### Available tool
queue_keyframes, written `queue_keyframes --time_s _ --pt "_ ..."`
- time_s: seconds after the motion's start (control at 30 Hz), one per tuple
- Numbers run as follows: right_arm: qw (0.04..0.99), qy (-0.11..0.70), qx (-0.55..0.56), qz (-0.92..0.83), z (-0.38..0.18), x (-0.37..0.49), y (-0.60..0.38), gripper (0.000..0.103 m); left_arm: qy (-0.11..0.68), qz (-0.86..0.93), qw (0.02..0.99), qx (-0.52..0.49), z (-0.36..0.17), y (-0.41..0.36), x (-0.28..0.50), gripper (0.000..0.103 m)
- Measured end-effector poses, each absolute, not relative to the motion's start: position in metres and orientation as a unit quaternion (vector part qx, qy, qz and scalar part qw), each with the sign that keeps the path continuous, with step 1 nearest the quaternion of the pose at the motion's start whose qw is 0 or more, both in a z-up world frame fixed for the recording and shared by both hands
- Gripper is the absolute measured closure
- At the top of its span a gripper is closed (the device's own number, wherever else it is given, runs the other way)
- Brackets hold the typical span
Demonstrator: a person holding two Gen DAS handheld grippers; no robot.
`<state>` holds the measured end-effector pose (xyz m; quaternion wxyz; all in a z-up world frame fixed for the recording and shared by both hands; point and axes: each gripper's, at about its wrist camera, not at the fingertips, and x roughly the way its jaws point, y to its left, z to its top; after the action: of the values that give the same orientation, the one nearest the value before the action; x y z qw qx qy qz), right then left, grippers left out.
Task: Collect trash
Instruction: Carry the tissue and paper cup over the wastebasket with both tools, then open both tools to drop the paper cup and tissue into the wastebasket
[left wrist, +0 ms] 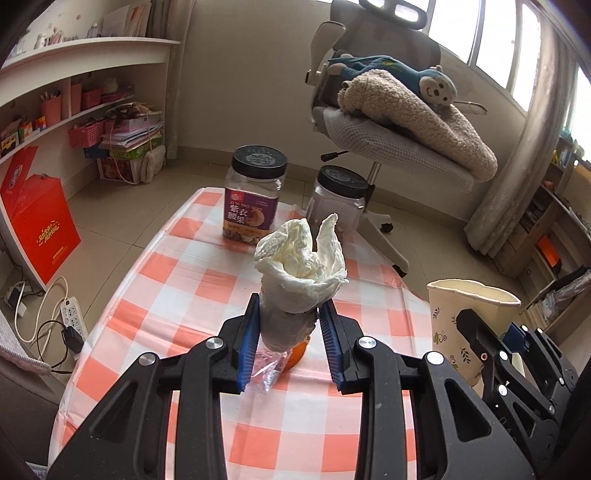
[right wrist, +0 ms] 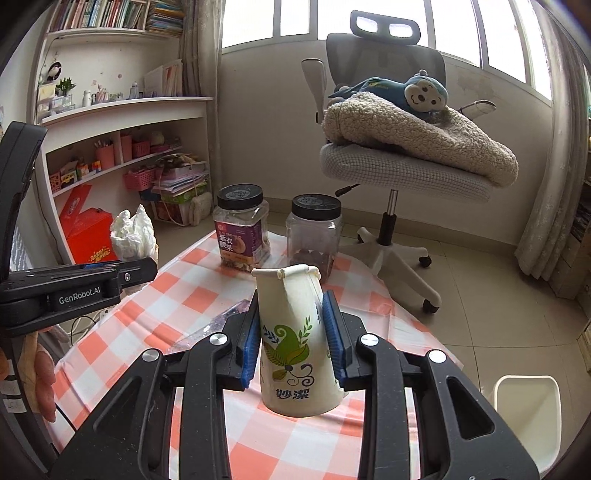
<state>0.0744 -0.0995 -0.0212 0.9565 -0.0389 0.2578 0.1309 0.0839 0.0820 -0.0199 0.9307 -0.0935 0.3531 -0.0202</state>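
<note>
Here left gripper [left wrist: 289, 325] pinches tissue [left wrist: 301, 269], right gripper [right wrist: 293, 334] cup [right wrist: 295, 343].

Beige tiled floor [right wrist: 480, 295]; pale walls; daylight through a wide row of windows [right wrist: 461, 26] with a curtain [right wrist: 550, 184] at the right. Grey office chair [right wrist: 391, 110] on castors, carrying a fleece blanket [right wrist: 424, 136] and a blue monkey plush [right wrist: 417, 92]. White curved shelving [right wrist: 122, 122] with books and pink baskets, red box [left wrist: 37, 225] and power strip [left wrist: 74, 317] below; white bin [right wrist: 528, 417] on floor.
</note>
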Motion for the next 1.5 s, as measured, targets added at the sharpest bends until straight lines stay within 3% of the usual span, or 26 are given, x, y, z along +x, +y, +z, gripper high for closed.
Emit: queue_keyframes --time_s 0.57,1.03,1.2,1.23,1.27,1.3,1.5 --pt "0.964 0.265 -0.024 0.030 -0.025 0.066 -0.189 0.072 0.351 -0.102 0.930 -0.046 -0.022 -0.018 0.082 0.071" --pt "0.953 0.267 0.029 -0.139 -0.017 0.052 -0.329 0.068 0.362 -0.151 0.920 -0.003 -0.039 -0.099 0.078 0.071" --pt "0.937 0.262 0.077 -0.217 -0.010 0.040 -0.394 0.053 0.365 -0.201 0.909 0.019 -0.044 -0.149 0.072 0.071" --pt "0.933 0.261 0.084 -0.234 -0.008 0.037 -0.406 0.047 0.366 -0.212 0.906 0.025 -0.046 -0.161 0.071 0.071" --pt "0.928 0.261 0.087 -0.251 -0.007 0.034 -0.417 0.031 0.369 -0.222 0.902 0.028 -0.047 -0.173 0.070 0.071" --pt "0.923 0.253 0.092 -0.274 -0.006 0.027 -0.428 0.023 0.373 -0.233 0.897 0.029 -0.049 -0.185 0.069 0.071" --pt "0.901 0.221 0.139 -0.346 0.003 -0.002 -0.488 0.013 0.379 -0.283 0.880 0.046 -0.057 -0.263 0.060 0.070"
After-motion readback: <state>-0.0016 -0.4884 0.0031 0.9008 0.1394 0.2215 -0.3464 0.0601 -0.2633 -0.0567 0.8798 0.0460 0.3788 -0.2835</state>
